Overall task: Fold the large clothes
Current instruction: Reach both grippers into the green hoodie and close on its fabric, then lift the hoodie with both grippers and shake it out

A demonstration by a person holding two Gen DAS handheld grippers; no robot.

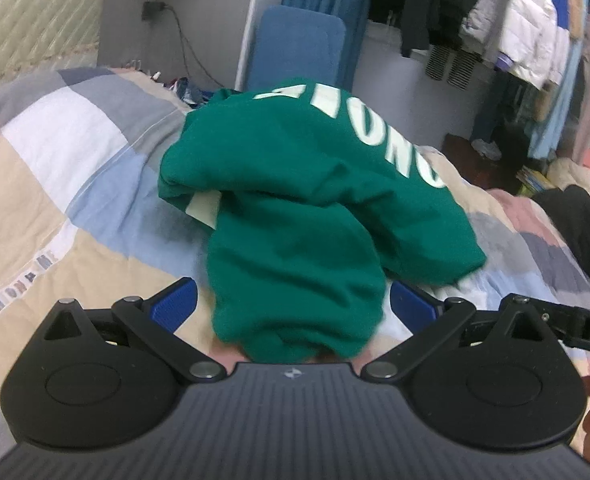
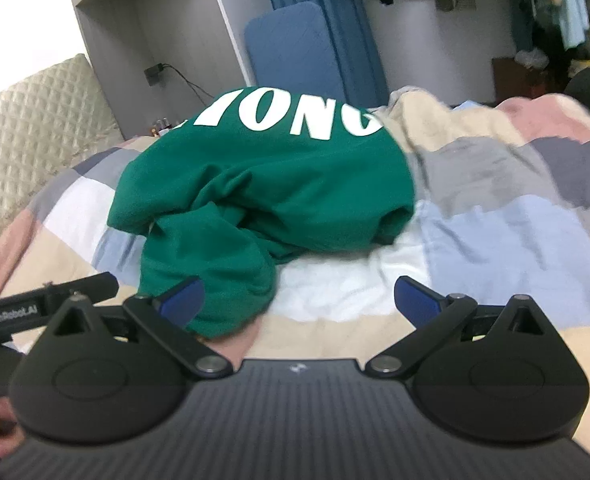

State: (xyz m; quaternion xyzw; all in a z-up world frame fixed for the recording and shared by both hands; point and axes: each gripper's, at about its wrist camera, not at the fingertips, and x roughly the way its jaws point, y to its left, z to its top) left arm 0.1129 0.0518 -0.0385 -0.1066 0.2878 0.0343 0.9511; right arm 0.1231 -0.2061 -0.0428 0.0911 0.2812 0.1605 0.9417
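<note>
Directly between the wide-open left gripper (image 1: 293, 304), green shirt (image 1: 307, 184); right gripper (image 2: 299, 300) likewise spread, sleeve at its left finger.

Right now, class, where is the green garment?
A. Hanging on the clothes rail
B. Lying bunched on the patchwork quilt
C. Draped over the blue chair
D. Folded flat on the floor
B: the green garment lies in a rumpled heap on the quilt, both grippers open near it.

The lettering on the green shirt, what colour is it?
White, in big block capitals across the green shirt; the lettering shows best in the right wrist view.
</note>
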